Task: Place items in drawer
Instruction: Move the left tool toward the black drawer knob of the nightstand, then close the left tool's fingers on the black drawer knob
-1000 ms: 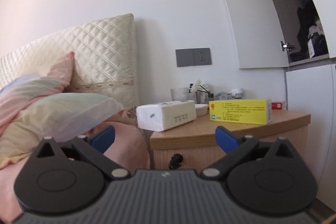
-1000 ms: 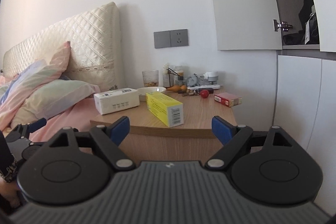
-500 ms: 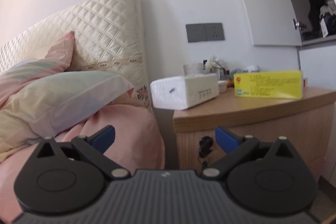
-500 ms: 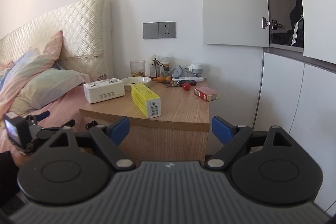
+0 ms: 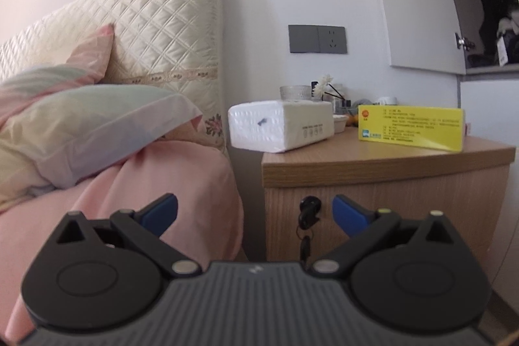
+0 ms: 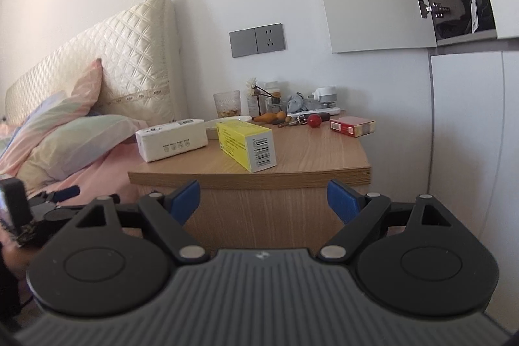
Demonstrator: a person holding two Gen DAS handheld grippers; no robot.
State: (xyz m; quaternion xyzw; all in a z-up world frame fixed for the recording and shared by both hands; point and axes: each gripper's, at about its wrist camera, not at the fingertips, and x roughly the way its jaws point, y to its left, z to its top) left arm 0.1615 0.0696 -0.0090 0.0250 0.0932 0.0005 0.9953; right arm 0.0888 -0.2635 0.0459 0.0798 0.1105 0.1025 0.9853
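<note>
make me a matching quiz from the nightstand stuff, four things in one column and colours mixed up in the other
Things:
1. tissue pack
2. long box
3. small ball
4. wall socket plate

Colours:
a. grey
b. yellow
c. white
d. red

Pairs: 1-c, 2-b, 3-d, 4-a
</note>
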